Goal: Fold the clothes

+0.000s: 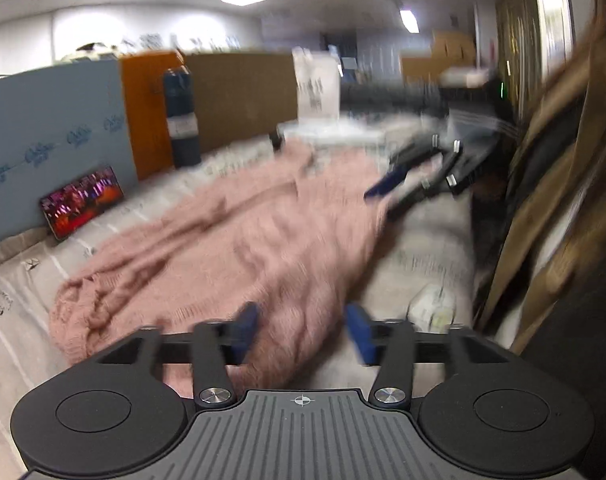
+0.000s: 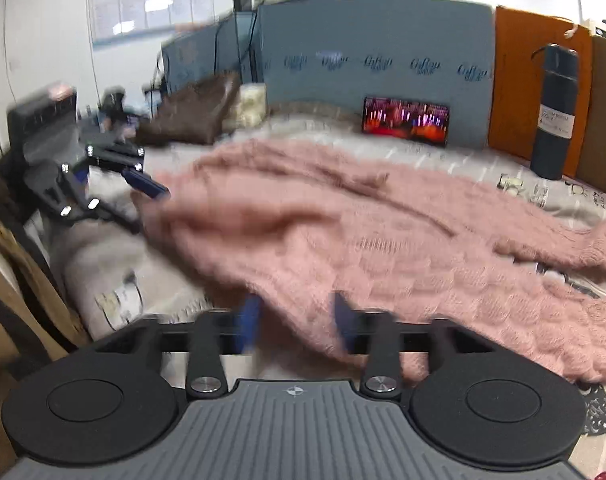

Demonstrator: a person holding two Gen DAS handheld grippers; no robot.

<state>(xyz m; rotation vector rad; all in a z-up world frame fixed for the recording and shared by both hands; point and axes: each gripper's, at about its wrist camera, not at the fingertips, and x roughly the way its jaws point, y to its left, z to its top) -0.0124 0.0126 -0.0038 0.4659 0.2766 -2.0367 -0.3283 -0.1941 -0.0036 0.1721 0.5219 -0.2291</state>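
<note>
The pink sweater (image 1: 239,232) lies spread and rumpled across the bed (image 1: 431,248), a sleeve trailing off to the right in the right wrist view, where the knit fills the middle of the bed (image 2: 383,232). The left gripper (image 1: 303,332) hovers at the near hem with its blue fingers apart, fabric showing between them but not pinched. The right gripper (image 2: 293,328) sits likewise at another edge, fingers apart, nothing held.

Both views are smeared by motion, so the likely slip is a hurried close that catches only one loose layer of the fluffy knit, or the sheet beneath it; the fold would then drag crooked. The trailing sleeve could bunch under the body if lifted unevenly.

Far behind, a phone (image 2: 406,120) leans against a blue board (image 2: 375,48) printed with a repeated script word, too blurred to read. A dark bottle (image 2: 554,112) stands at the right with a white label, its text illegible.
</note>
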